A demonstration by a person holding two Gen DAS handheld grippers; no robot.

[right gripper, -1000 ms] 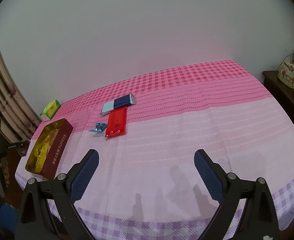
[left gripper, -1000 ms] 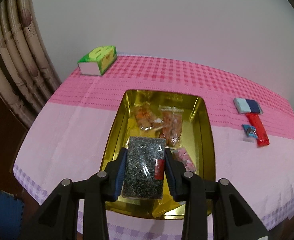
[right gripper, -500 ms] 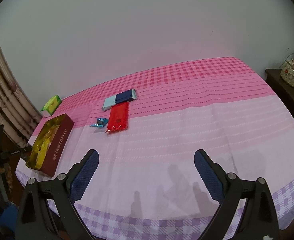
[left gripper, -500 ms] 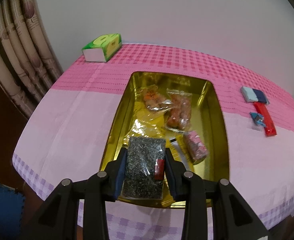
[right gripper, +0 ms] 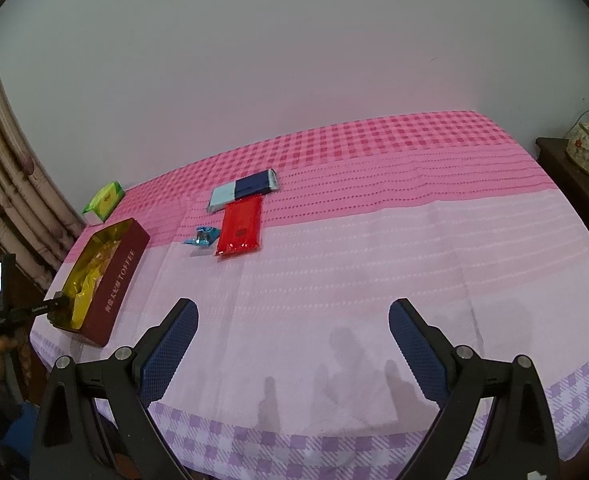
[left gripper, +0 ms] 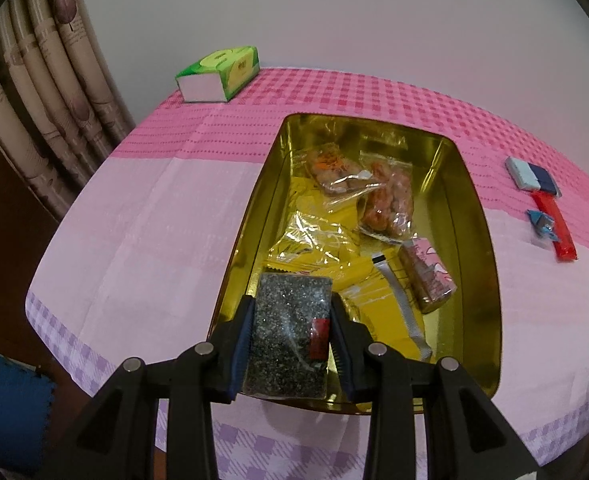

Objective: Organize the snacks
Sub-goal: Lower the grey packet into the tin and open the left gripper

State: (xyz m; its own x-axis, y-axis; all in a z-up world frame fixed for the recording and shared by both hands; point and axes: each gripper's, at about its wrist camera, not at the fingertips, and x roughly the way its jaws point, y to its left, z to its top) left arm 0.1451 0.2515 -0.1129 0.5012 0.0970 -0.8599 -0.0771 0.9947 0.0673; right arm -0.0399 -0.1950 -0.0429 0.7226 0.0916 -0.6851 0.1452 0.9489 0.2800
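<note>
gripping dark packet (left gripper: 290, 336), left tool (left gripper: 292, 320)

The left gripper (left gripper: 292, 312), clamped on the dark speckled packet (left gripper: 290, 336), now sits lower and further forward over the near end of the gold tin (left gripper: 490, 264); the yellow wrappers (left gripper: 314, 248) just ahead of its fingertips come into view. The right gripper (right gripper: 292, 344) drifts slightly, and the red packet (right gripper: 240, 226) lies farther ahead.

Left gripper (left gripper: 292, 312) clamped on a packet; right gripper (right gripper: 292, 334) agape.
</note>
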